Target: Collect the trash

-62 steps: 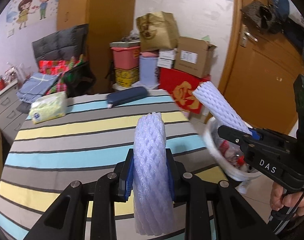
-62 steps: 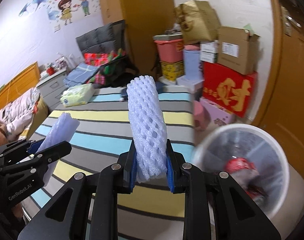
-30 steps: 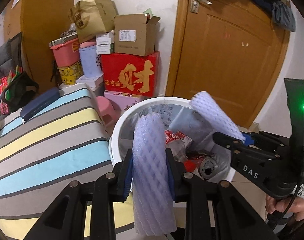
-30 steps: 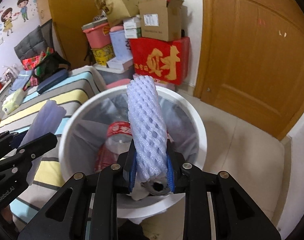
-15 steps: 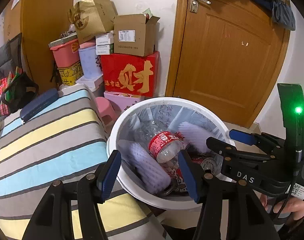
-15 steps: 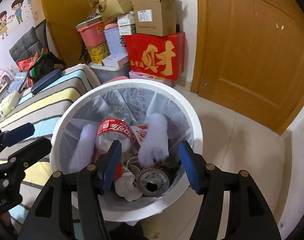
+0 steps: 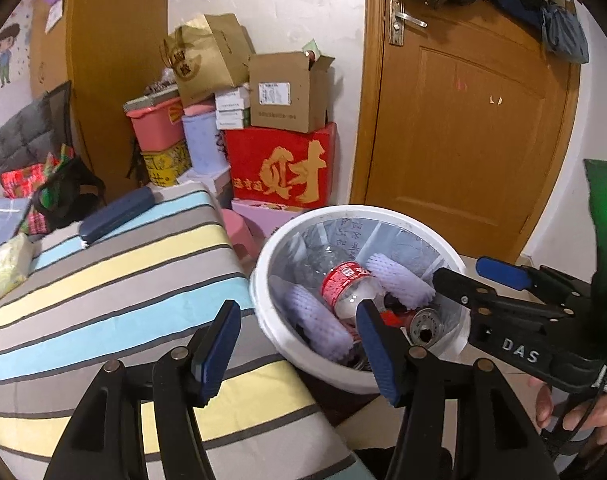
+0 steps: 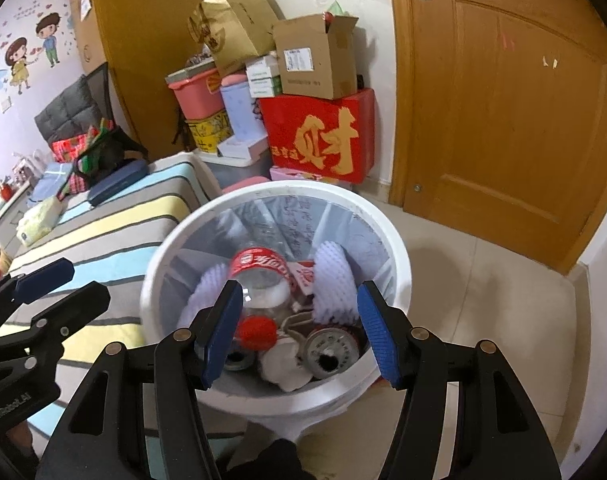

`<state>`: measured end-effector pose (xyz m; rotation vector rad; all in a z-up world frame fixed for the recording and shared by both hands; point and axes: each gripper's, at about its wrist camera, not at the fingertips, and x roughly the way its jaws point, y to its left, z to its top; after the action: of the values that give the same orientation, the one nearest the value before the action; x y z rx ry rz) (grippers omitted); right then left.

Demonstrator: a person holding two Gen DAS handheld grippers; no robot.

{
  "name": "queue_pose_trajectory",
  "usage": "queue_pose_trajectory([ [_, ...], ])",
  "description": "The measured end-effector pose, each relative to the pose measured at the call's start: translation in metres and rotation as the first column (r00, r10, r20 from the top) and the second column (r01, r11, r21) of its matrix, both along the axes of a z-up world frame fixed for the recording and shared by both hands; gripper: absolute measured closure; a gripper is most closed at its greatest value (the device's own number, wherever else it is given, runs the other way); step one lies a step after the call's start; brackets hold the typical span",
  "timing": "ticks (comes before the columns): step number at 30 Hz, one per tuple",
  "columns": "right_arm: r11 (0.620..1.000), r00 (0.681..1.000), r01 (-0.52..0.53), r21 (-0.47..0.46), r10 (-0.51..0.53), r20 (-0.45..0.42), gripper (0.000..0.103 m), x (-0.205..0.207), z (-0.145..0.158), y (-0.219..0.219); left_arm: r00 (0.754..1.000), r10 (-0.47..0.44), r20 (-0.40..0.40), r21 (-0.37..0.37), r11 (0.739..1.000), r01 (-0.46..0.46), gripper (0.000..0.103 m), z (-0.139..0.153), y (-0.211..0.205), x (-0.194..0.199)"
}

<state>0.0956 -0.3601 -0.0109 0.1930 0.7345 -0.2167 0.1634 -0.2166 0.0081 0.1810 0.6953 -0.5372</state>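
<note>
The white bin (image 7: 263, 280) stands on the floor beside the striped bed. Two white foam nets lie inside it, one at the left (image 7: 315, 322) and one at the right (image 7: 399, 278), with a red-labelled bottle (image 7: 343, 282) and a can (image 7: 422, 325). My left gripper (image 7: 299, 344) is open and empty over the bin's near rim. The right gripper (image 7: 461, 271) reaches in from the right. In the right wrist view my right gripper (image 8: 299, 322) is open and empty above the bin (image 8: 399, 252). Both foam nets (image 8: 331, 286) (image 8: 207, 286) lie below it, and the left gripper (image 8: 81, 283) is open at the left.
The striped bed cover (image 7: 103, 280) carries a dark blue case (image 7: 117, 213) and a tissue pack (image 7: 5, 266). Stacked boxes (image 7: 279, 176) and a pink stool (image 7: 239, 232) stand behind the bin. A wooden door (image 7: 463, 120) is at the right. A hand (image 7: 575, 412) holds the right gripper.
Both grippers opened and let their foam nets drop into the bin. Since then both have drawn back a little, so the bin sits further off in each view.
</note>
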Motion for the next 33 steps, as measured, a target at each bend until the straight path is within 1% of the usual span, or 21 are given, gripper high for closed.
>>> queue_pose_trajectory([
  [3,1.0,1.0,-0.003,-0.014,0.003,0.031,0.042,-0.009,0.005,0.01,1.0,0.019,0.023,-0.007,1.0,-0.018,0.043,0.003,0.009,-0.011],
  [7,0.999,0.996,-0.006,-0.031,0.009,0.089,0.042,-0.025,0.013,0.022,0.996,0.067,0.058,-0.009,0.998,-0.067,0.043,0.009,0.022,-0.027],
  [11,0.998,0.99,-0.003,-0.055,0.011,0.139,0.042,-0.043,0.02,0.035,0.991,0.091,0.094,-0.022,0.996,-0.089,0.043,0.015,0.036,-0.047],
  [15,0.997,0.987,0.002,-0.076,0.01,0.161,0.042,-0.054,0.021,0.046,0.986,0.112,0.126,-0.037,0.993,-0.108,0.043,0.02,0.05,-0.068],
  [16,0.997,0.985,0.006,-0.073,0.007,0.17,0.042,-0.056,0.021,0.047,0.985,0.116,0.13,-0.041,0.993,-0.111,0.041,0.021,0.052,-0.071],
  [17,0.998,0.984,0.007,-0.067,0.005,0.177,0.042,-0.059,0.02,0.049,0.985,0.118,0.129,-0.044,0.993,-0.113,0.037,0.021,0.056,-0.075],
  [18,0.998,0.983,0.007,-0.061,0.004,0.182,0.042,-0.062,0.019,0.051,0.984,0.121,0.128,-0.053,0.992,-0.115,0.035,0.021,0.059,-0.079],
  [20,0.999,0.981,0.012,-0.053,-0.001,0.196,0.042,-0.068,0.019,0.054,0.982,0.131,0.137,-0.056,0.991,-0.124,0.034,0.021,0.063,-0.088],
  [22,0.998,0.979,0.016,-0.064,-0.003,0.206,0.042,-0.076,0.016,0.06,0.981,0.139,0.136,-0.054,0.99,-0.133,0.034,0.018,0.067,-0.095],
  [24,0.997,0.977,0.034,-0.067,-0.019,0.214,0.042,-0.081,0.014,0.063,0.976,0.152,0.154,-0.038,0.988,-0.148,0.034,0.016,0.07,-0.104],
  [26,0.998,0.974,0.025,-0.056,-0.012,0.228,0.042,-0.087,0.015,0.066,0.974,0.147,0.174,-0.031,0.989,-0.144,0.034,0.013,0.073,-0.112],
  [28,0.997,0.969,0.028,-0.073,-0.009,0.247,0.042,-0.091,0.016,0.071,0.97,0.157,0.183,-0.036,0.987,-0.154,0.034,0.011,0.077,-0.12],
  [31,0.991,0.967,0.038,-0.125,-0.005,0.255,0.042,-0.095,0.017,0.078,0.968,0.163,0.188,-0.029,0.987,-0.16,0.034,0.009,0.078,-0.125],
  [33,0.992,0.967,0.032,-0.12,-0.001,0.253,0.042,-0.095,0.018,0.079,0.968,0.172,0.185,-0.035,0.985,-0.169,0.034,0.007,0.08,-0.127],
])
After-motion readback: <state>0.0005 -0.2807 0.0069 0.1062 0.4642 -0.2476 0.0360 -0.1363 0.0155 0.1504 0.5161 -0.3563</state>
